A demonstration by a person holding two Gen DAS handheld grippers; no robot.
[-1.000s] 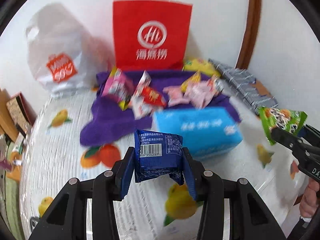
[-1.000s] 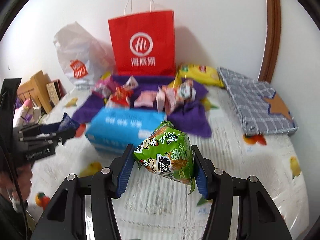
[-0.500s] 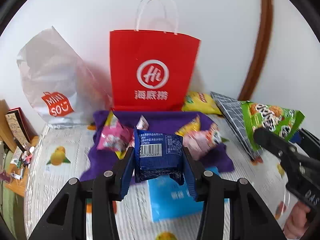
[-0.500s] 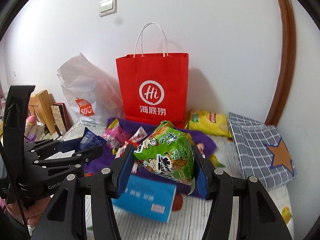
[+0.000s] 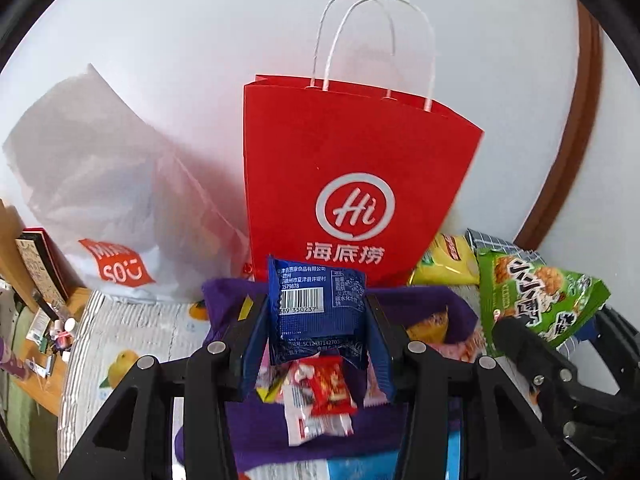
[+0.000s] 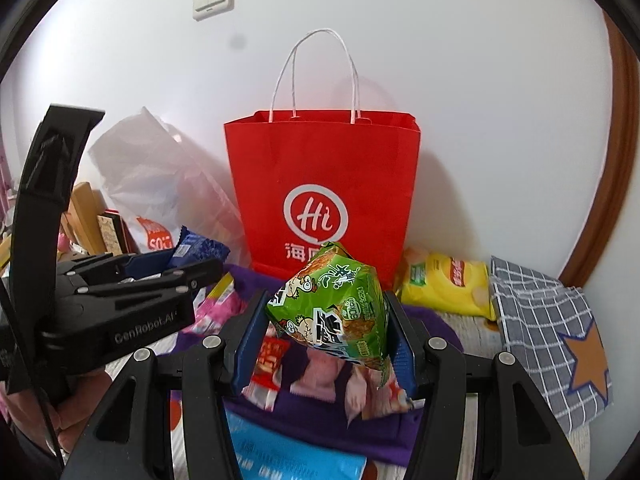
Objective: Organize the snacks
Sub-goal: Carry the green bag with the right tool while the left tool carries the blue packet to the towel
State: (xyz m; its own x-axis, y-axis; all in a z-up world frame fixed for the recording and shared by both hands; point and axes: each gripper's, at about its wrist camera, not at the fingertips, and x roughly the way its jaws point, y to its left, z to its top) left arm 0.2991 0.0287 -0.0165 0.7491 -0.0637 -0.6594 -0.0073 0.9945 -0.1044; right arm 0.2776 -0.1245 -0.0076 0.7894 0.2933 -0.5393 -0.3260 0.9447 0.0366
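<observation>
Two snack packets are held in the air, one per gripper. The left gripper (image 5: pixel 316 316) has its blue-padded fingers (image 5: pixel 254 344) clamped on the sides of a dark blue foil packet (image 5: pixel 318 312), barcode side toward the camera, upright and lifted clear of the pile below. The right gripper (image 6: pixel 326 326) squeezes a puffy green snack bag printed with cartoon chickens (image 6: pixel 332 308) between its own fingers (image 6: pixel 246 344); the bag sits tilted, one corner pointing up. Seen from the left wrist, this green bag (image 5: pixel 536 300) hangs just to the right of the blue one, and from the right wrist the blue packet (image 6: pixel 198 248) pokes out of the left gripper (image 6: pixel 160 268) on the left.

Below both grippers a purple cloth (image 6: pixel 320 432) carries loose small sweets in pink, red and white wrappers (image 5: pixel 324 392). A light blue flat pack (image 6: pixel 288 460) lies at the cloth's near edge. Behind the cloth a red paper carrier bag with white rope handles (image 6: pixel 324 184) stands upright against the white wall. A white plastic shopping bag (image 5: pixel 100 200) slumps to its left, a yellow crisp packet (image 6: pixel 444 284) lies to its right, and a grey checked cloth with an orange star (image 6: pixel 548 336) is farther right.
</observation>
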